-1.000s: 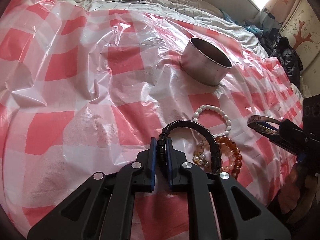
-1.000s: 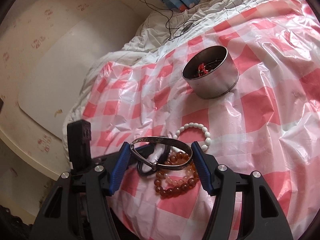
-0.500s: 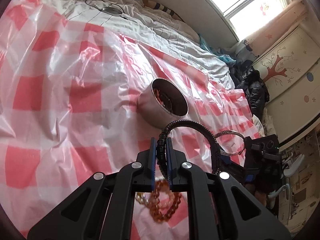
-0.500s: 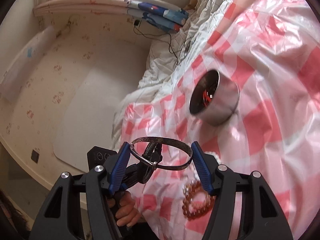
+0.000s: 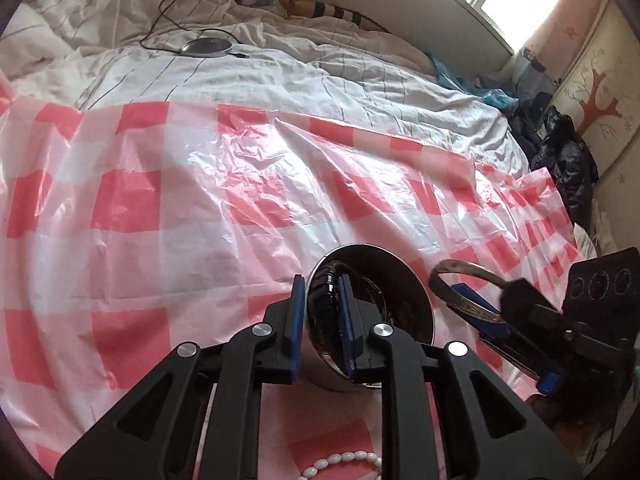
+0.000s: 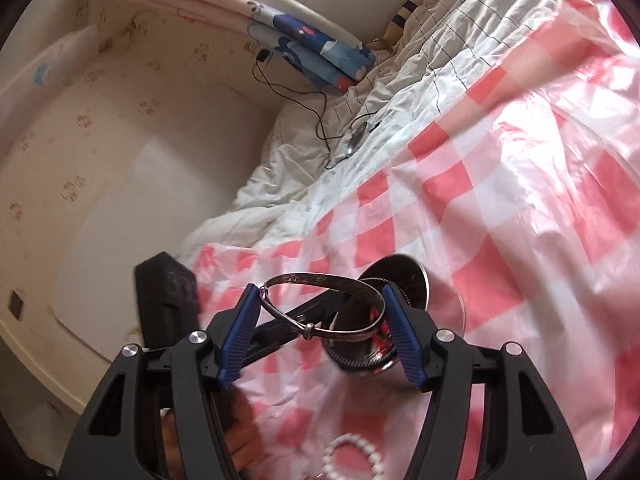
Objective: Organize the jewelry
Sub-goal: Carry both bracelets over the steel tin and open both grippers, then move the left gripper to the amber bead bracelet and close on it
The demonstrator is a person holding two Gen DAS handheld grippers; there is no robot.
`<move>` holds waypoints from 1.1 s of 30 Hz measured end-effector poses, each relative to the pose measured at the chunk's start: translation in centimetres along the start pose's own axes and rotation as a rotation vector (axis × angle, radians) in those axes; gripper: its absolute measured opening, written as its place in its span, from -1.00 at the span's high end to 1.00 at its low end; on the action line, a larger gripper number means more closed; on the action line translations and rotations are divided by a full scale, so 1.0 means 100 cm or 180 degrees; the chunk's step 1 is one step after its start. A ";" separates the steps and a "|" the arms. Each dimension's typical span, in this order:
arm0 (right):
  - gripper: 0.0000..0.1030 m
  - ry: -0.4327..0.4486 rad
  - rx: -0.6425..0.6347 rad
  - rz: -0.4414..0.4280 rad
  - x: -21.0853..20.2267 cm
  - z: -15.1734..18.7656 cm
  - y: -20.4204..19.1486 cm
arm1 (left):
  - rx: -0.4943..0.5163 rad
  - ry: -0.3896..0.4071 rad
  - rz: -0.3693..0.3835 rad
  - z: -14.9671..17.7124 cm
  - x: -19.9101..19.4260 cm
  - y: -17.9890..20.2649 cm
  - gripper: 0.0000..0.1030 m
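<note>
Left gripper jaws have just been opening, black bracelet between them, slipping over the steel tin. Right gripper spread wide, bracing the silver bangle beside the tin. Risk, my judgement: bracelet catches the rim and falls onto the checked sheet; bangle springs loose.

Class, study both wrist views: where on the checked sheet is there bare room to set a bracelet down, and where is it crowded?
Free: the wide stretch of checked plastic sheet between the metal tin and the white striped bedding, and left of the tin. Crowded: around the tin, where the left gripper and the right gripper with its silver bangle meet; white bead bracelet lies nearer.
</note>
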State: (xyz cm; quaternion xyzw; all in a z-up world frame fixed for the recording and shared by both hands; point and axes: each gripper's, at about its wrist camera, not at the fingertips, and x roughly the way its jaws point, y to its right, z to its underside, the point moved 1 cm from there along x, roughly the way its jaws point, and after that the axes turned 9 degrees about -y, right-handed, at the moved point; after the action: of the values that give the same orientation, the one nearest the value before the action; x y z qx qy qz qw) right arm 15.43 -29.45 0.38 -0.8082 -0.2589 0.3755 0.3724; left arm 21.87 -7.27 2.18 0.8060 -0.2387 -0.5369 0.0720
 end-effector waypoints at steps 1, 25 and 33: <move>-0.19 -0.0032 -0.0054 0.0072 0.007 -0.002 0.000 | -0.0025 0.0050 -0.0027 0.000 -0.007 -0.004 0.68; -0.56 0.0010 -0.0225 0.0608 -0.078 0.120 -0.044 | 0.0902 -0.0185 -0.0378 0.179 -0.058 0.032 0.00; -0.58 0.0015 -0.0051 0.0642 -0.080 0.130 -0.032 | 0.0819 -0.0124 -0.0592 0.197 -0.044 0.041 0.00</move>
State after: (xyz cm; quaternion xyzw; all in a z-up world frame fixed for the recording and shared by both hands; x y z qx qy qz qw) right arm -0.07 -27.82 0.53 -0.8341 -0.1783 0.4071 0.3268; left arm 1.58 -6.04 -0.79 0.8166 -0.2311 -0.5219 -0.0865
